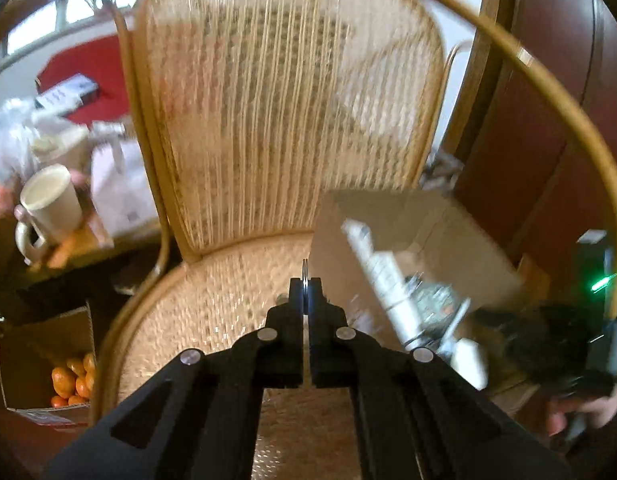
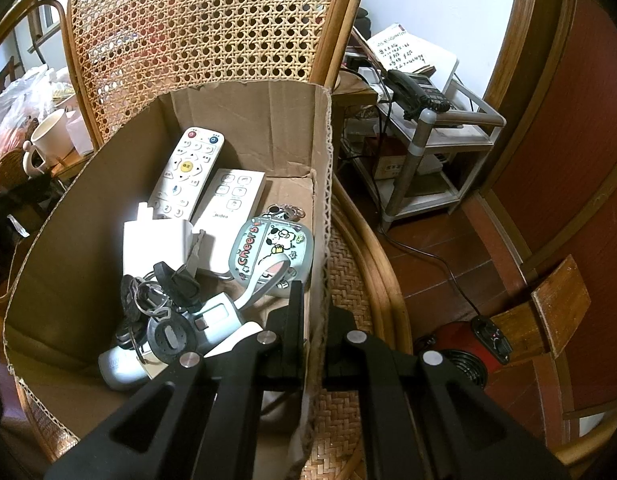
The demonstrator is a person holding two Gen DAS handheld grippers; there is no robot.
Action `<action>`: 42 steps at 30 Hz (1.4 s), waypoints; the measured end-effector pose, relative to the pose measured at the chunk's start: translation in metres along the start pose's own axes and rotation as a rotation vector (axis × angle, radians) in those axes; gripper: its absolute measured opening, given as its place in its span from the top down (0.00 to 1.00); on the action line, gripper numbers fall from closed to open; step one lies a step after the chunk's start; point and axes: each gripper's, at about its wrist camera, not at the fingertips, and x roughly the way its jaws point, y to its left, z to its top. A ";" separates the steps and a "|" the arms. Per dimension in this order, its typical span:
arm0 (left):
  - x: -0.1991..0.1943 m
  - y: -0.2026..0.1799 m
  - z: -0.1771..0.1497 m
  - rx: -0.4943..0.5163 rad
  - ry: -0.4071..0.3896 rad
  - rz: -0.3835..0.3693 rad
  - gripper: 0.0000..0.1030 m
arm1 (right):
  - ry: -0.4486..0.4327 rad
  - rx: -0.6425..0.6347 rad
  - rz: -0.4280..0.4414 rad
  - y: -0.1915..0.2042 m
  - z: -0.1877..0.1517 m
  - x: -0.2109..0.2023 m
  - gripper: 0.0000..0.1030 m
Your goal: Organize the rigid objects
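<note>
My left gripper is shut on a thin round metal piece, coin-like and seen edge-on, held above the woven seat of the rattan chair. The view is smeared by motion. A cardboard box stands on the seat, to the right of the left gripper. It holds a white TV remote, a flat white remote, a white charger, a bunch of keys and a "Cheers" cartoon tag. My right gripper is shut on the box's right wall.
A cream mug and plastic bags sit on a table left of the chair. A box of oranges stands on the floor below. Right of the chair are a metal shelf with a telephone and a red heater.
</note>
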 end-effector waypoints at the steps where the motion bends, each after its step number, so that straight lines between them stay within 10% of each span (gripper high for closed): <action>1: -0.008 -0.005 0.005 0.000 -0.026 -0.003 0.99 | 0.000 0.000 0.000 0.000 0.000 0.000 0.92; 7: -0.053 -0.040 0.028 -0.008 -0.137 -0.067 0.99 | -0.003 0.002 0.000 0.000 -0.001 -0.001 0.92; 18: -0.010 -0.089 0.006 0.077 0.000 0.015 0.94 | -0.004 -0.013 -0.005 0.000 -0.002 -0.007 0.91; 23: -0.013 -0.086 0.002 0.088 0.001 0.058 0.76 | -0.004 -0.012 0.011 -0.002 -0.002 -0.016 0.87; 30: -0.039 -0.068 -0.001 0.058 -0.076 0.159 0.21 | -0.127 -0.018 0.026 0.004 -0.002 -0.061 0.29; 36: -0.067 -0.052 -0.006 0.032 -0.119 0.221 0.06 | -0.269 -0.055 0.057 0.017 -0.007 -0.114 0.00; 42: -0.096 -0.039 -0.018 0.037 -0.161 0.275 0.00 | -0.342 -0.057 0.100 0.022 -0.023 -0.153 0.00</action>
